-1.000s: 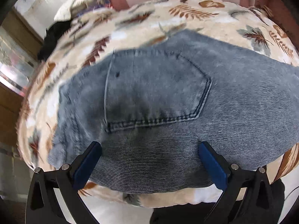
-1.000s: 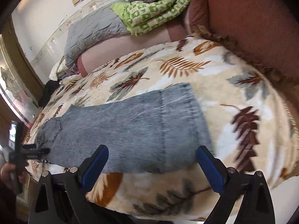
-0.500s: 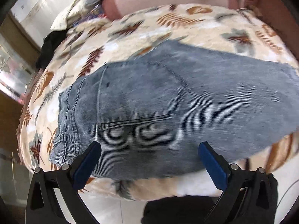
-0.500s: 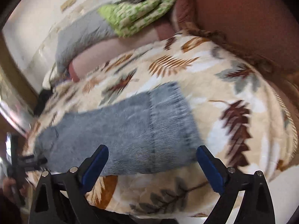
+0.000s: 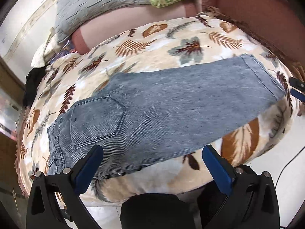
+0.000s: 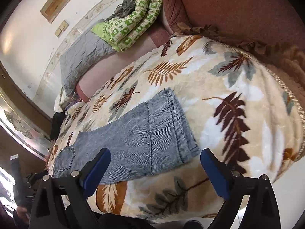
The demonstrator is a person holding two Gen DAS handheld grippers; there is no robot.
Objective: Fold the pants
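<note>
left wrist view: the left tool (image 5: 152, 164) hangs spread and empty over the waistband of the pants (image 5: 162, 110), lying flat, legs stacked, on the leaf-print blanket (image 5: 190, 43). right wrist view: the right tool (image 6: 155, 165) hangs spread and empty by the hem (image 6: 177, 126); the denim looks soft, fairly heavy and unslippery, best pinched at hem and waistband.

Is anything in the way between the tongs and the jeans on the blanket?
Nothing visible is. The jeans lie flat on the leaf blanket. The left tongs, open, face the waist end, and the right tongs, open, face the leg hem.
</note>
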